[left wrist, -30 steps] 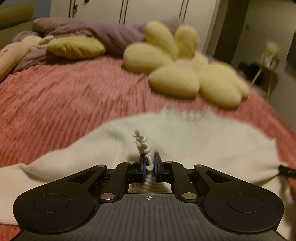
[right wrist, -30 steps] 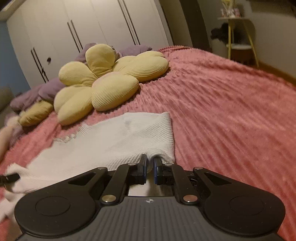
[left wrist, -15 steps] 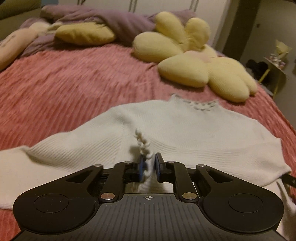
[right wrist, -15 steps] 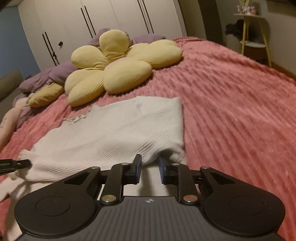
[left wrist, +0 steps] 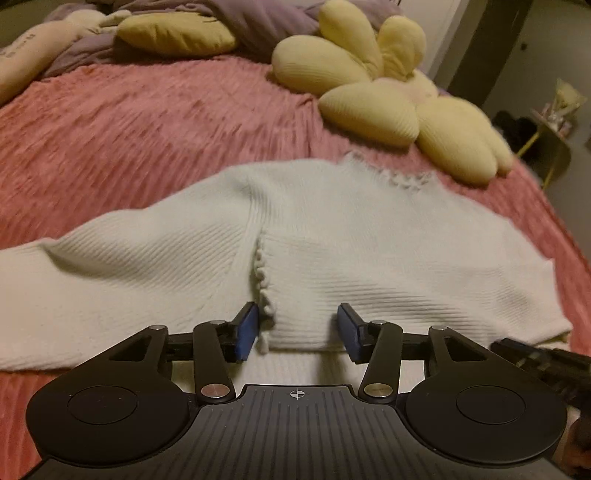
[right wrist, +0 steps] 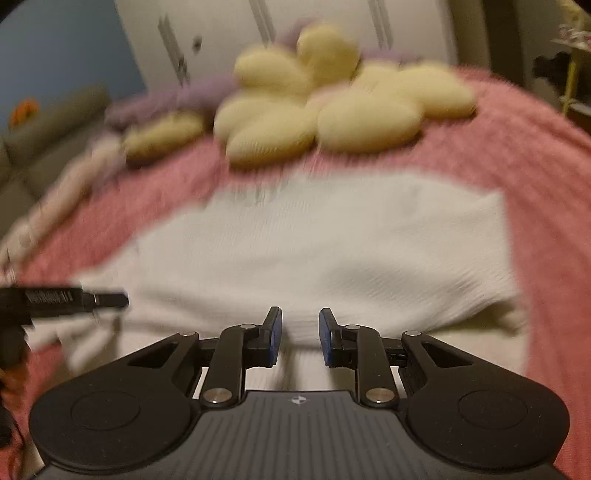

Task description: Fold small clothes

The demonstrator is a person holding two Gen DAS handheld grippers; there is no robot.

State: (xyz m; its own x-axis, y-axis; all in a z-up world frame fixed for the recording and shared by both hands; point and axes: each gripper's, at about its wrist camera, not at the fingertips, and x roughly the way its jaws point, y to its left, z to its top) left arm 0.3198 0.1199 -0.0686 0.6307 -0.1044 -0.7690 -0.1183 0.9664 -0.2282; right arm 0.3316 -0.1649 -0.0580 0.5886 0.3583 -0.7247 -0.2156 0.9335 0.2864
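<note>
A white knitted sweater (left wrist: 369, 240) lies on the pink bedspread (left wrist: 147, 129), its lower part folded up over the body. One sleeve (left wrist: 92, 280) stretches out to the left. The scalloped hem edge (left wrist: 260, 280) lies flat on the knit. My left gripper (left wrist: 298, 314) hovers at the folded edge; its jaws are opening and the pads press on nothing. In the blurred right wrist view, my right gripper (right wrist: 301, 317) stands slightly open over the same sweater (right wrist: 332, 240), gripping nothing. The left gripper's tip (right wrist: 110, 297) shows at the left there, and the right gripper's tip (left wrist: 535, 358) at the lower right of the left wrist view.
A yellow flower-shaped pillow (left wrist: 369, 92) lies behind the sweater, with a purple blanket (left wrist: 258, 22) and a yellow cushion (left wrist: 173, 33) further back. White wardrobe doors (right wrist: 314, 22) stand beyond the bed. A small yellow side table (left wrist: 550, 147) is off the bed's right edge.
The left jaws have let go of the scalloped hem, which has dropped flat onto the sweater. The right jaws have parted and that gripper has swung sideways, blurring its view.
</note>
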